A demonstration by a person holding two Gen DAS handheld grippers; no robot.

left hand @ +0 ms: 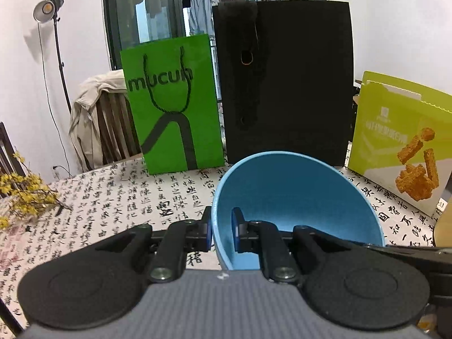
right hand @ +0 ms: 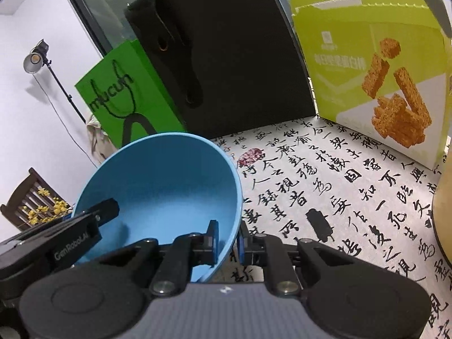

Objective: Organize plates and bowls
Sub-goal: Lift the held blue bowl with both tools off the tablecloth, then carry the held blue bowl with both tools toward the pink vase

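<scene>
A blue bowl (left hand: 296, 195) is held tilted above the table, its opening facing me. My left gripper (left hand: 221, 226) is shut on the bowl's left rim, one pad inside and one outside. In the right wrist view the same blue bowl (right hand: 158, 186) fills the lower left. My right gripper (right hand: 228, 240) is shut on its right rim. The left gripper's black body (right hand: 70, 240) shows at the bowl's far side in that view.
A calligraphy-print tablecloth (left hand: 127, 197) covers the table. At the back stand a green paper bag (left hand: 172, 104), a black bag (left hand: 285, 84) and a yellow-green snack box (left hand: 401, 141). Yellow flowers (left hand: 25, 195) lie at the left. A tan object (right hand: 443, 220) sits at the right edge.
</scene>
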